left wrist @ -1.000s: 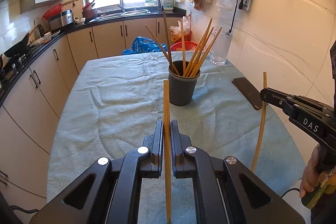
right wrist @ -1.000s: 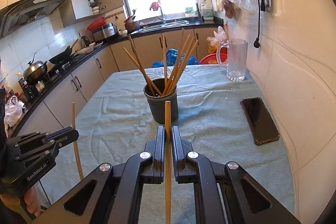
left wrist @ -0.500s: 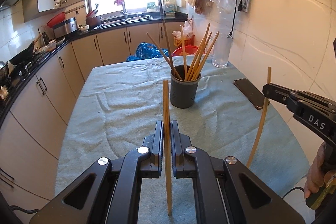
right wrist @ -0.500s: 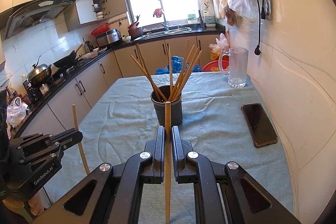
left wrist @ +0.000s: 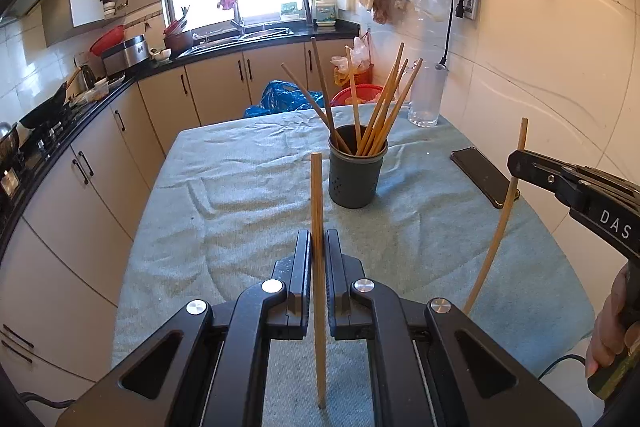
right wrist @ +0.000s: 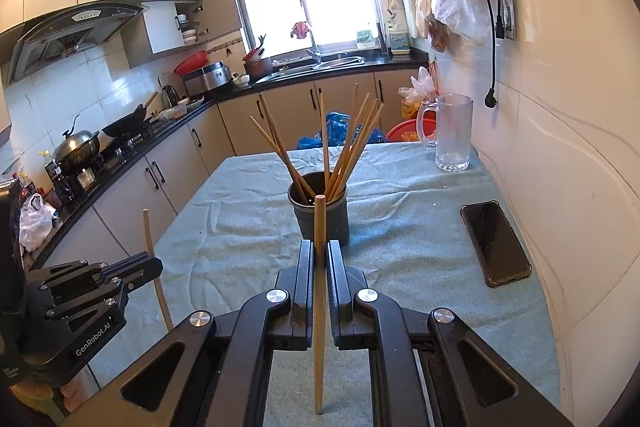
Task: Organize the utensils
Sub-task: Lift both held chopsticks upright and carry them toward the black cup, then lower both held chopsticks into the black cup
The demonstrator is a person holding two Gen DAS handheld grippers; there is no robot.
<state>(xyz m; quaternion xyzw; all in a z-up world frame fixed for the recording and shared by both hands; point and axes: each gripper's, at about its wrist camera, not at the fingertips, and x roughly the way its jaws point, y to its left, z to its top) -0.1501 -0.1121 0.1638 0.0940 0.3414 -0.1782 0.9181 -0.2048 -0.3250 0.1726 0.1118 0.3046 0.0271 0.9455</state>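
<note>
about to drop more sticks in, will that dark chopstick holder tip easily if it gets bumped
Possibly. The holder is a narrow upright cup on wrinkled cloth, so its footing may be uneven. The chopsticks in it lean outward well above the rim, which likely raises its balance point. It looks light, so a side knock could slide or topple it.

The tablecloth (right wrist: 400,227) is a pale grey-green, plain and unpatterned. The utensil holder (right wrist: 320,219) is dark grey with small perforations low on its wall, and its chopsticks (right wrist: 352,147) are tan to orange-brown wood. The phone (right wrist: 496,243) is glossy black. Both grippers are matte black with silver screw heads; the right gripper (left wrist: 516,163) carries white lettering. The cabinets (right wrist: 168,171) are beige under a black countertop (right wrist: 168,131).
</note>
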